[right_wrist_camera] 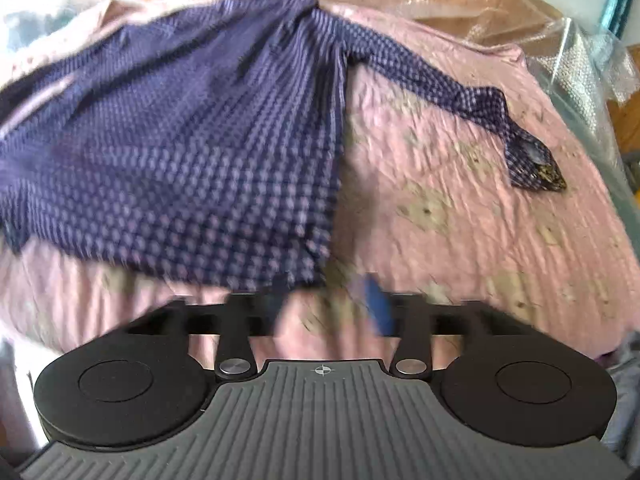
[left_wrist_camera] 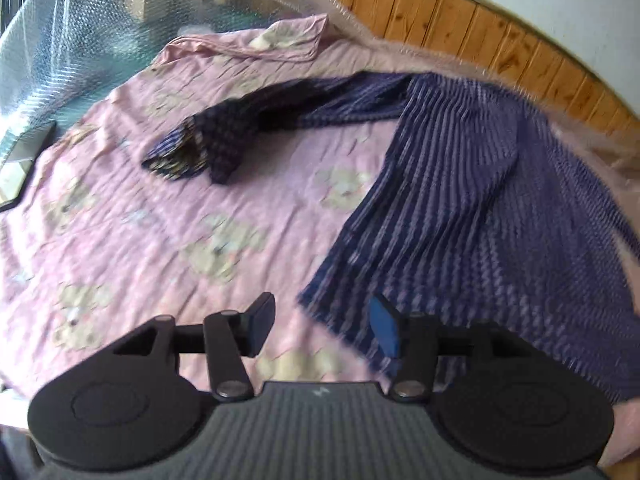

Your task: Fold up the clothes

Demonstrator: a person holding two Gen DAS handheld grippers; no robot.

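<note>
One garment is lying on the bed: a dark blue checked shirt [left_wrist_camera: 460,200], spread over the pink flowered bedsheet [left_wrist_camera: 160,220]. In the left wrist view its body is covering the side of the bed nearest the wooden headboard [left_wrist_camera: 500,40], and one sleeve [left_wrist_camera: 240,132] is stretching away across the sheet, ending in a crumpled cuff. In the right wrist view the same shirt is filling the upper left of the bed, with one sleeve running toward the far right edge, its cuff showing a patterned lining. Whether these are two sleeves or one seen twice is hard to say.

Two grippers are showing, one per view. The left gripper [left_wrist_camera: 324,326] is standing with its jaws spread, hovering over the shirt's near hem; its blue-padded finger [left_wrist_camera: 384,332] is sitting over the cloth edge, but nothing is being pinched. The right gripper [right_wrist_camera: 326,304] is also standing wide apart just below the shirt's lower hem, with bare sheet between the fingers; heavy blur is smearing both fingers, so contact with the cloth is impossible to judge.

Clear bubble wrap [left_wrist_camera: 80,40] is draping the far edges of the bed. One flat dark object [left_wrist_camera: 24,160] is lying at the left edge, cut off by the picture and too blurred to identify.
</note>
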